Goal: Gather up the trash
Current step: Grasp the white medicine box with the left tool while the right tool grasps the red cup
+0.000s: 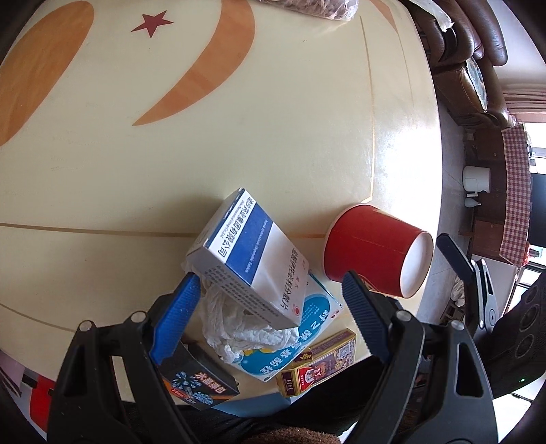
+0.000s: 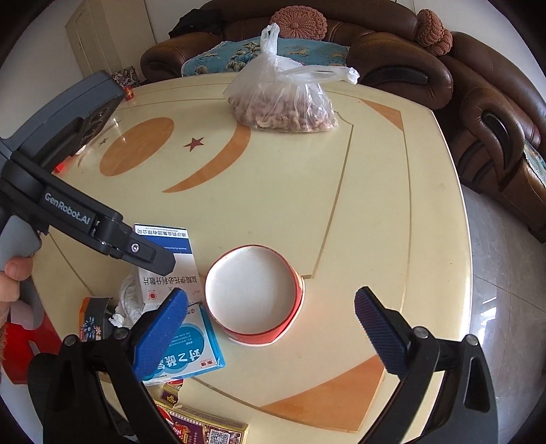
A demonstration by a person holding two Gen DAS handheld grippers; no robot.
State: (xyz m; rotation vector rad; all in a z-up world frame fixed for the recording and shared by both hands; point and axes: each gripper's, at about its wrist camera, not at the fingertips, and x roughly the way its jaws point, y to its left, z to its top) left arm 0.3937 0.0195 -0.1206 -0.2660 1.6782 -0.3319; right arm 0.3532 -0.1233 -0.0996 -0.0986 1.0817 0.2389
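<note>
A glossy cream table with orange inlaid crescents and a dark red star is seen beneath and ahead of the tools. Beyond its far edge, a brown leather sofa is placed, topped with pink crocheted cushions. Pale tiled floor is seen to the right, brightly lit. A cream cabinet door is seen far left.

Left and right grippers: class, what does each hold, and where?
Nothing: left gripper is open around the blue-and-white cardboard box; right gripper is open.
</note>
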